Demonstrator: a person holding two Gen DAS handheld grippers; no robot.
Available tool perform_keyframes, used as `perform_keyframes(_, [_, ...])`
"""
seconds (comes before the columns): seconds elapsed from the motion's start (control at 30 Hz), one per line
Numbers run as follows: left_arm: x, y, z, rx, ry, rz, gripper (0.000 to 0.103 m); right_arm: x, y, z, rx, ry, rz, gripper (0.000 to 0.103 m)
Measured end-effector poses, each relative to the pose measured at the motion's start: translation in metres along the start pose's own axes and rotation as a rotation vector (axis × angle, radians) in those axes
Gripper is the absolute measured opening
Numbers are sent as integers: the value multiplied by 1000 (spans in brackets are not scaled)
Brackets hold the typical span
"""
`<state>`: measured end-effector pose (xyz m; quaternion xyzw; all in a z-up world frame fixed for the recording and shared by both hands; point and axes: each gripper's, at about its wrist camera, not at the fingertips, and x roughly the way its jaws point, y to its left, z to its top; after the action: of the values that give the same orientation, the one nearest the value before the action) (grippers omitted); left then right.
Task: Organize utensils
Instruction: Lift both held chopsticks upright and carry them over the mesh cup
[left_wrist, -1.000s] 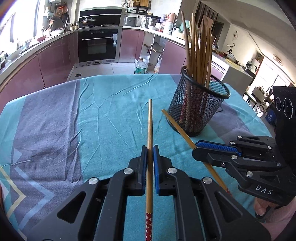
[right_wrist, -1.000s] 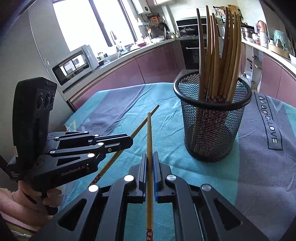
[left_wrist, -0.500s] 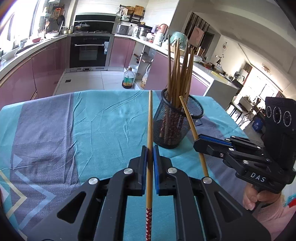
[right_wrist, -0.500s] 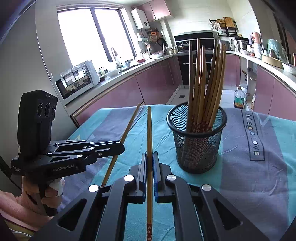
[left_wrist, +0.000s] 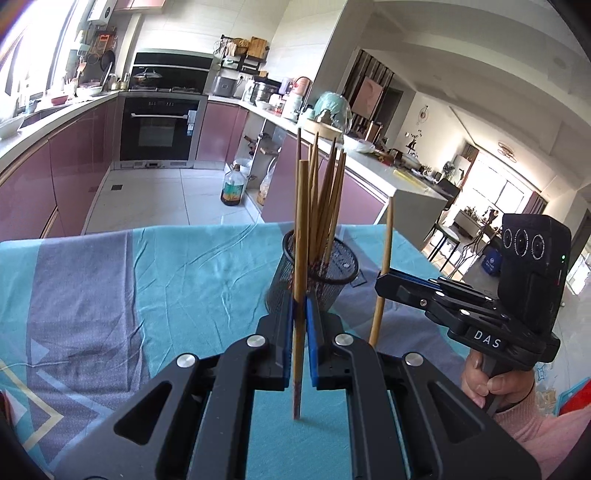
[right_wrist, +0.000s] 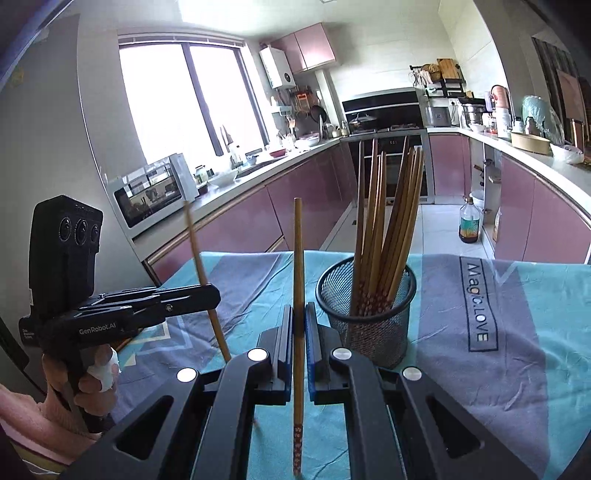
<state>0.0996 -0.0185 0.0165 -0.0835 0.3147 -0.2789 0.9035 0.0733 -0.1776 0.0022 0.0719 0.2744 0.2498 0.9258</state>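
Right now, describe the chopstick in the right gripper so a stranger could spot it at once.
Start at the teal and grey tablecloth, then the black mesh holder full of chopsticks. Just left of it, the right gripper clamps one wooden chopstick upright. Unlike the bundled ones, it stands alone outside the holder, red-patterned end down.

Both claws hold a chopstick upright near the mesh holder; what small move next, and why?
Probably carry the left claw forward over the mesh holder. Its chopstick stands upright, patterned end down, short of the rim. The right claw holds its own chopstick likewise.
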Motion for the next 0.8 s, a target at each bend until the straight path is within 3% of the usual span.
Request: perform_keyframes(0.8, [-23,-22,63,41,-133,-25,7,-31,-13,57,-58,-153,-34,5])
